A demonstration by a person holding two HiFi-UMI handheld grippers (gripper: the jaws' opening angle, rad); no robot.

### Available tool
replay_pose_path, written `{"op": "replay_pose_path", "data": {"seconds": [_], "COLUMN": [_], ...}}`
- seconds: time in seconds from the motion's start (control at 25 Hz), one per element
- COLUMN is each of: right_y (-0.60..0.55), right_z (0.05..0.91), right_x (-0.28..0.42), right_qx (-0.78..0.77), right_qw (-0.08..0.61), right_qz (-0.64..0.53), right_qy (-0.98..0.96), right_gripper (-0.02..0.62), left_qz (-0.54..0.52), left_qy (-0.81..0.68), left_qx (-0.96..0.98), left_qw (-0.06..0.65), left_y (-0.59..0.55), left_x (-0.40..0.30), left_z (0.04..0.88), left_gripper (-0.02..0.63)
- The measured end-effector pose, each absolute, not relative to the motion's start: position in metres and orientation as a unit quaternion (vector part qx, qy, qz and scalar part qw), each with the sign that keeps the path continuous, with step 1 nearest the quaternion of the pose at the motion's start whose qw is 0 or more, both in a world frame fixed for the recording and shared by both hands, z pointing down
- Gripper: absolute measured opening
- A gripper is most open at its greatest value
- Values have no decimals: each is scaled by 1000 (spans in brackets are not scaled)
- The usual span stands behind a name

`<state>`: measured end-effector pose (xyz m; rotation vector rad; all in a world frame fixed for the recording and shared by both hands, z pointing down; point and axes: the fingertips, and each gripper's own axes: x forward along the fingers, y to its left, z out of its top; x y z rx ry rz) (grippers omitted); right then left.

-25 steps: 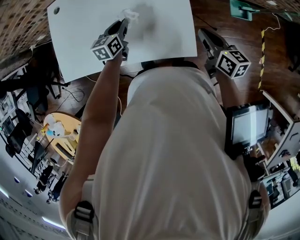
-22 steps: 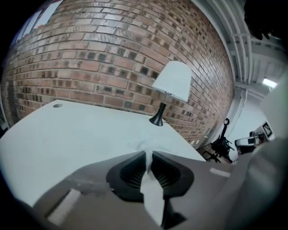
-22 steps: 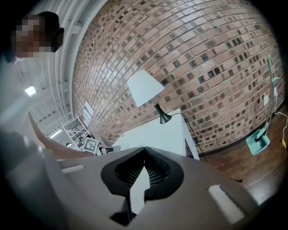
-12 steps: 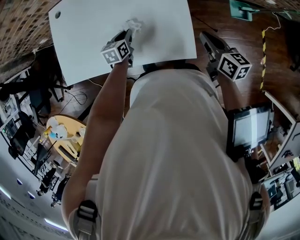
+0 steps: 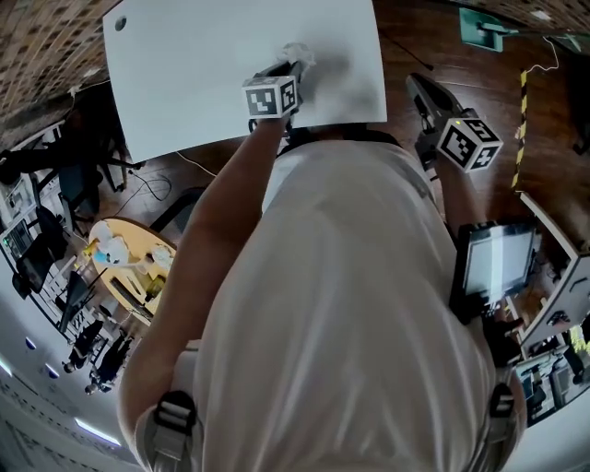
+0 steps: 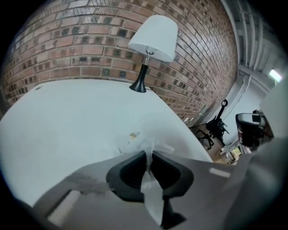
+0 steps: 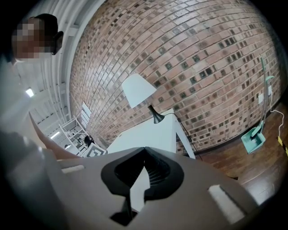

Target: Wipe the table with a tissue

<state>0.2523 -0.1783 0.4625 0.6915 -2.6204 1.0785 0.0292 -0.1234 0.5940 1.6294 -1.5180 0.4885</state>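
The white table (image 5: 203,64) fills the top of the head view. My left gripper (image 5: 291,68) reaches over its near right part and is shut on a crumpled white tissue (image 5: 297,53). In the left gripper view, the tissue (image 6: 141,140) is pinched between the jaws of the left gripper (image 6: 147,155), and its free end is spread on the table (image 6: 67,117). Those jaws have just closed a little tighter on it. My right gripper (image 5: 417,85) hangs off the table's right side over the wooden floor. In its own view the right gripper (image 7: 145,150) is shut with nothing in it.
A white-shaded lamp (image 6: 153,38) stands at the table's far end by the brick wall. A green dustpan (image 5: 481,20) and a yellow-black striped strip (image 5: 518,101) lie on the floor at the right. A monitor (image 5: 498,258) and a round wooden table (image 5: 124,263) flank the person.
My left gripper has dragged the tissue to the right and nearer to the table's front edge. My right gripper has only shifted slightly.
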Motion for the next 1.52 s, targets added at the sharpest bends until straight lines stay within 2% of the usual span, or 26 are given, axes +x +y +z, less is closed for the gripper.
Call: {"op": "replay_pose_path", "data": {"seconds": [0.2,0.32,0.44,0.64,1.0,1.24,1.36,1.52], "right_y": [-188,-198,-201,-194,-167,-154,-151,-154], "right_z": [461,459,459,458,451,446,447,451], "right_x": [243,237,238,228,175,167,160,168], "right_qx": [210,191,179,160,50,23,23,36], "right_qw": [111,111,116,127,138,150,155,162], "right_qz": [368,364,360,350,320,321,320,320], "right_qy": [-899,-905,-908,-914,-936,-935,-934,-933], "right_gripper": [8,8,8,8,8,8,8,8], "left_qz": [134,115,90,27,5,40,87,78], "left_qy": [-493,-454,-464,-528,-628,-644,-672,-721], "left_qx": [693,731,749,738,706,690,661,603], "left_qw": [510,496,465,419,329,328,321,332], "left_y": [-117,-123,-129,-128,-90,-67,-65,-69], "left_x": [114,150,153,110,51,46,10,-52], "left_z": [594,586,570,533,488,506,523,541], "left_gripper": [41,43,43,44,44,46,46,46]}}
